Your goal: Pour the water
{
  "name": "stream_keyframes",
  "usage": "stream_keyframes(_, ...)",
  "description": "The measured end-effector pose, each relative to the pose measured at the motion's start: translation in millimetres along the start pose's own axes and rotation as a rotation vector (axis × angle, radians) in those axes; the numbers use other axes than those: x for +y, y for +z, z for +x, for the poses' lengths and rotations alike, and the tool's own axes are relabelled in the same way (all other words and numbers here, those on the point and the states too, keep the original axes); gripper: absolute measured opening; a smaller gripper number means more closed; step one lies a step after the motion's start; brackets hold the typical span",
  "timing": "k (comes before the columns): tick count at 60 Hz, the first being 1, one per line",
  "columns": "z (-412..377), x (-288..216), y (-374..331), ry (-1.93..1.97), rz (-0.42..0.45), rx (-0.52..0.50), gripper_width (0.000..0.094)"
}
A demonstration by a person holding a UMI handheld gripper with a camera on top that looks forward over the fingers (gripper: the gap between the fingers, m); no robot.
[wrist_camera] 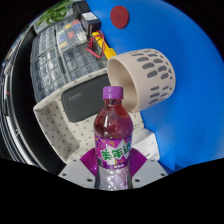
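Observation:
A clear plastic bottle (113,130) with a purple cap, pink liquid and a purple-and-green label stands upright between my fingers. My gripper (113,165) is shut on the bottle, with the magenta pads (88,160) pressing its lower body on both sides. Just beyond the bottle, a beige cup (140,78) with dark oval cut-outs in its sleeve lies tilted, with its open mouth facing the bottle. It sits on a blue surface (185,60).
A black keyboard (55,55) lies beyond the fingers to the left, with a black device (80,102) on a patterned cloth beside the cup. A red disc (120,16) and orange cable (100,45) lie farther back.

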State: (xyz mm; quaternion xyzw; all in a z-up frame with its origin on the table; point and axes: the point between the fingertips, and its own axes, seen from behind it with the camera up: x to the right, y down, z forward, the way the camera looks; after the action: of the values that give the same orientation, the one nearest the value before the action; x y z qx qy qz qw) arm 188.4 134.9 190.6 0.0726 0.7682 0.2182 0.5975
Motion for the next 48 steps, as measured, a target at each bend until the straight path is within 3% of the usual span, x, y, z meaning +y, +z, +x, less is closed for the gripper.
stream_keyframes(10,2,2,-1,-0.127,-0.025,0.036,0.0367)
stream_keyframes(19,-37,-7,-15,-0.57,-0.022,0.042,0.0369)
stream_keyframes(33,-148,-70,-47,-1.365,0.165,0.004,0.0369)
stream_keyframes(42,-179,-136,-60,-1.773,0.325,0.077,0.0369)
stream_keyframes(48,-171,-178,-62,-1.894,0.365,0.144,0.0368)
